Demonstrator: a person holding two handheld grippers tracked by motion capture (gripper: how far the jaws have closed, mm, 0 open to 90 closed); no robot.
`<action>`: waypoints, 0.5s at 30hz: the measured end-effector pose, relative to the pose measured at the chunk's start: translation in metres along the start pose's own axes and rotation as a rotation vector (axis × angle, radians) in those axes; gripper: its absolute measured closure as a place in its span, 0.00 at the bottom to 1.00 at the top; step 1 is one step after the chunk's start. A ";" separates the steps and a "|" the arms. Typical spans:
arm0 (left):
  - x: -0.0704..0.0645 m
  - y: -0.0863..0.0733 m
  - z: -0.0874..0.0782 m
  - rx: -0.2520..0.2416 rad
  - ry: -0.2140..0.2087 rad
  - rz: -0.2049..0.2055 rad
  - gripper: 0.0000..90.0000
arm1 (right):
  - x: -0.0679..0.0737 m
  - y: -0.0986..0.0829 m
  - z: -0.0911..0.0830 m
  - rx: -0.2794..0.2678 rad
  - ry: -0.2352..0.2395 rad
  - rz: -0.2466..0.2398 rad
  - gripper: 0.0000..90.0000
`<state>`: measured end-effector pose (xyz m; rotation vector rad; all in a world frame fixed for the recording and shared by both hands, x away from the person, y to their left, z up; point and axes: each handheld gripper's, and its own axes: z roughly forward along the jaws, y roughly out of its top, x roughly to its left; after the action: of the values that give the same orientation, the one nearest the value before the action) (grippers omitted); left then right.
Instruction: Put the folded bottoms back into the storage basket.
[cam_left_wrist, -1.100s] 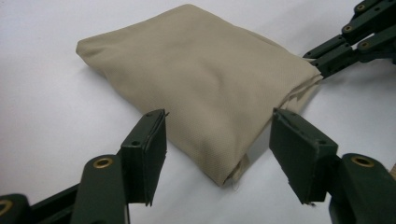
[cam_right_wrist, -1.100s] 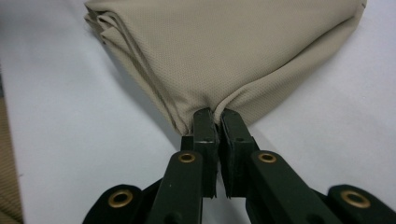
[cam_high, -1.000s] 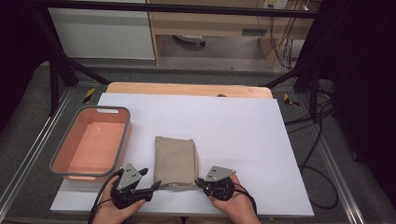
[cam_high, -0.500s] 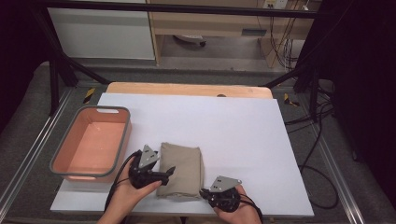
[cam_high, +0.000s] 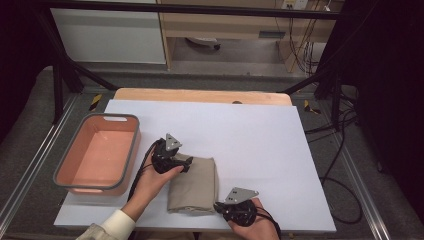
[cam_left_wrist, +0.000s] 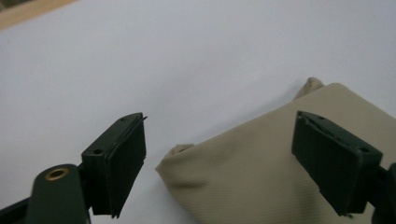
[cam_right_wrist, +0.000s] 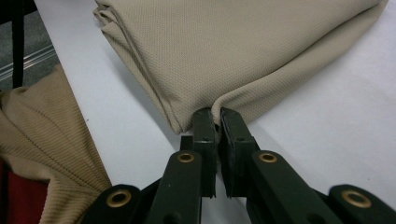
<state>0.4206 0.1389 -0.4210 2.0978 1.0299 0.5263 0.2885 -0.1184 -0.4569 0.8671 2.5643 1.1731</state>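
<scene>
A folded beige cloth (cam_high: 194, 184) lies on the white table near its front edge. My left gripper (cam_high: 187, 162) hovers at the cloth's far left corner, jaws wide open on either side of that corner (cam_left_wrist: 219, 163). At the cloth's near right corner my right gripper (cam_high: 220, 206) is shut, pinching the folded edge of the cloth (cam_right_wrist: 243, 60) between its fingertips (cam_right_wrist: 204, 122).
An orange tub (cam_high: 70, 170) with a grey rim stands left of the cloth, with nothing in it. The white table sheet (cam_high: 270, 145) stretches bare to the right and back. A person's beige sleeve (cam_right_wrist: 42, 154) shows by the table's front edge.
My left gripper has moved from the cloth's near left corner up to its far left corner and opened. The right gripper stays pinched on the near right edge, shifted slightly nearer.
</scene>
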 end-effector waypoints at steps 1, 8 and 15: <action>0.002 -0.001 0.001 0.006 0.006 -0.003 0.22 | 0.000 0.000 0.000 0.003 0.000 -0.001 0.95; 0.013 -0.010 0.009 0.040 0.029 -0.024 0.29 | 0.000 0.001 0.000 0.007 -0.001 -0.003 0.95; 0.018 -0.021 0.021 0.084 0.010 -0.033 0.30 | 0.000 0.001 0.000 0.008 0.002 -0.009 0.95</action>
<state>0.4333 0.1528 -0.4500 2.1494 1.1075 0.4857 0.2891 -0.1181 -0.4566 0.8560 2.5729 1.1629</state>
